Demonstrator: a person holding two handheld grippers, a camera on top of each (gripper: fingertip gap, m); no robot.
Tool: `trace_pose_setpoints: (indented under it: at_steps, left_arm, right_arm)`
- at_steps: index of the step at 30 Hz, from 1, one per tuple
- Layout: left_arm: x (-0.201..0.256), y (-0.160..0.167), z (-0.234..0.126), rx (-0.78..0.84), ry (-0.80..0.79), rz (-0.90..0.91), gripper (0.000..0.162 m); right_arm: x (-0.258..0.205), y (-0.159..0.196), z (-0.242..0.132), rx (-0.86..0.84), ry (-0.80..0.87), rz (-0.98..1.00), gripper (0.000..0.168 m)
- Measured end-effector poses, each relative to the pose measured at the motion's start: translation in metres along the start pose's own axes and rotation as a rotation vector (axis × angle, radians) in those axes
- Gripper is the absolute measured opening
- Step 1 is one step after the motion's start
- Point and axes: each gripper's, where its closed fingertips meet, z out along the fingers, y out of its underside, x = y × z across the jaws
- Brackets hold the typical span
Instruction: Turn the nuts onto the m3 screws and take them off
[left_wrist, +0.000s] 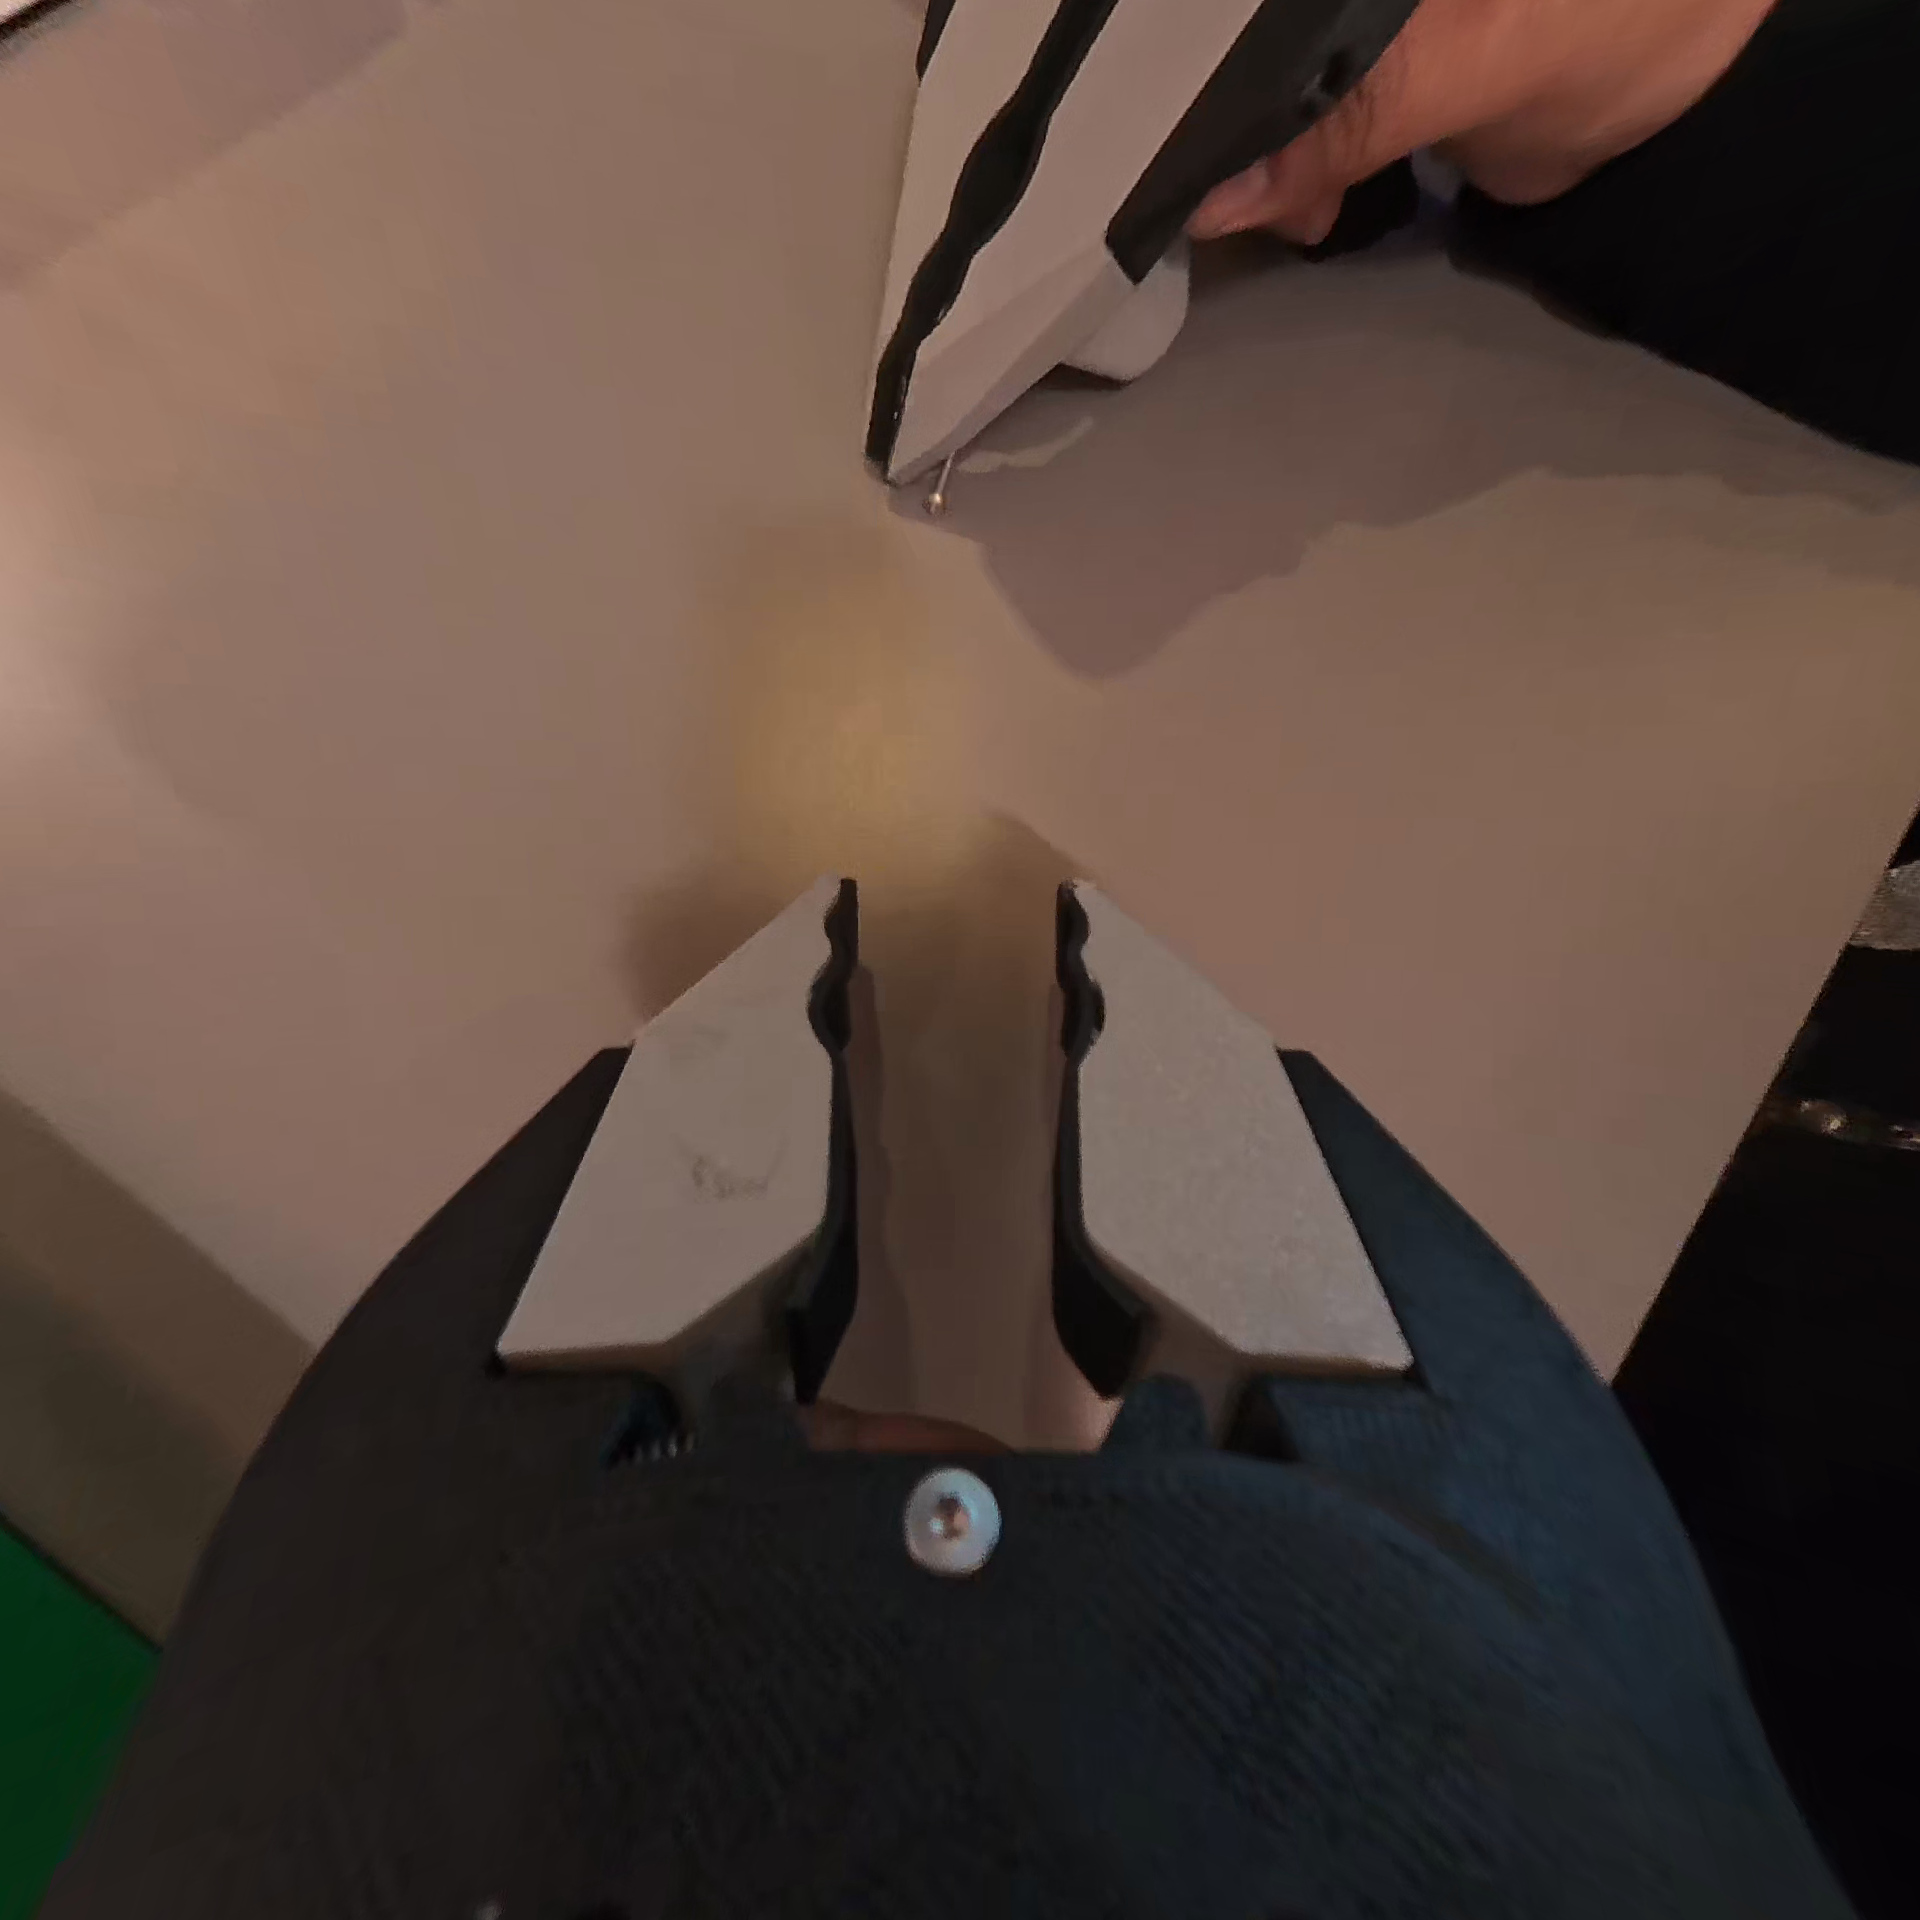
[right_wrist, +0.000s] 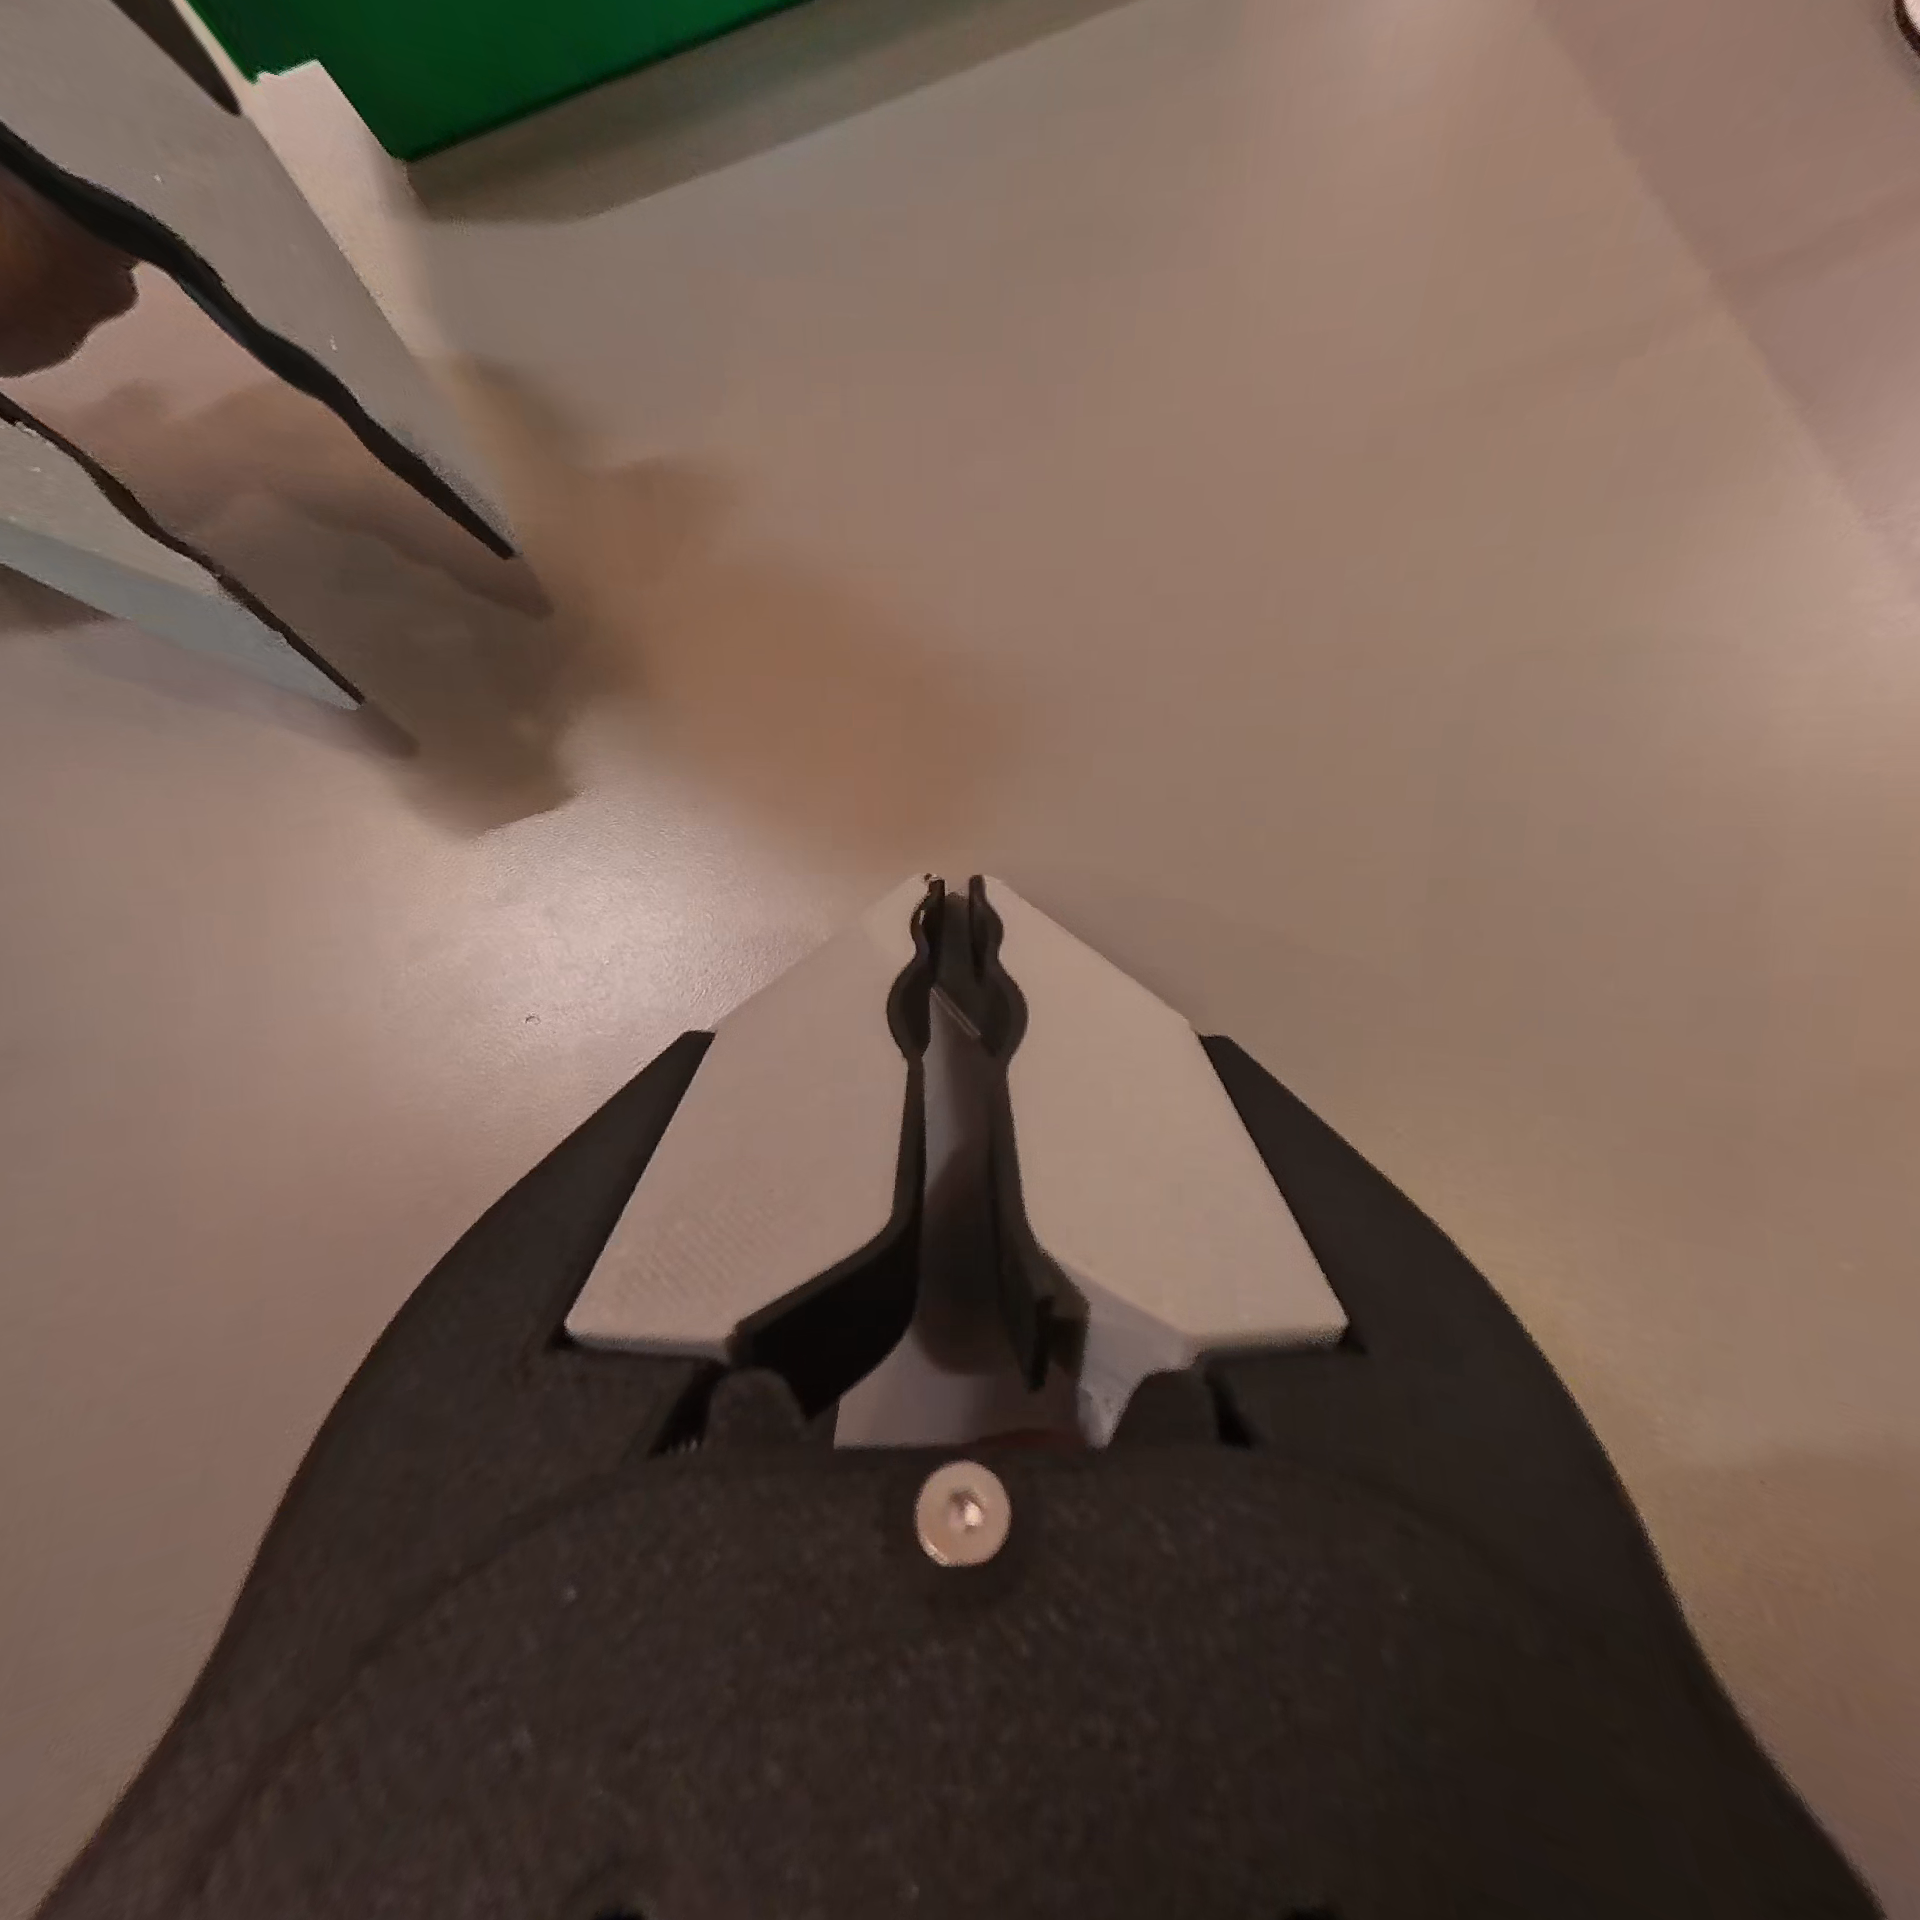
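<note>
right tool (right_wrist: 953, 883) pinched on screw (left_wrist: 938, 488), tips low over table (left_wrist: 416, 623), screw end poking out below | left tool (left_wrist: 956, 894) agape, empty, well apart from screw | hand (left_wrist: 1475, 114) behind right tool | green box (right_wrist: 499, 62) beyond left tool | bare table between tools

Two tools (left_wrist: 956, 894) (right_wrist: 954, 883), one screw (left_wrist: 938, 490), one green box (right_wrist: 499, 62), one table (left_wrist: 416, 520).
</note>
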Motion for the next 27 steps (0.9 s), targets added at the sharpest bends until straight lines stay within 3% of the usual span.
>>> trace_pose_setpoints:
  at_steps: [10, 15, 22, 27]
  left_arm:
    - [0.002, 0.016, -0.028, 0.058, -0.023, -0.072, 0.037]
    - [-0.008, 0.017, -0.079, 0.128, -0.046, -0.117, 0.037]
    - [-0.083, 0.023, -0.18, 0.206, -0.291, -0.139, 0.037]
    - [-0.148, 0.043, -0.212, 0.156, -0.417, -0.181, 0.037]
  right_arm:
    - [0.004, -0.004, -0.003, 0.031, 0.025, 0.005, 0.013]
    - [0.007, -0.008, -0.006, 0.062, 0.032, 0.03, 0.014]
    - [0.01, -0.008, -0.006, 0.065, 0.05, 0.032, 0.016]
    - [0.011, -0.006, -0.003, 0.046, 0.065, 0.025, 0.018]
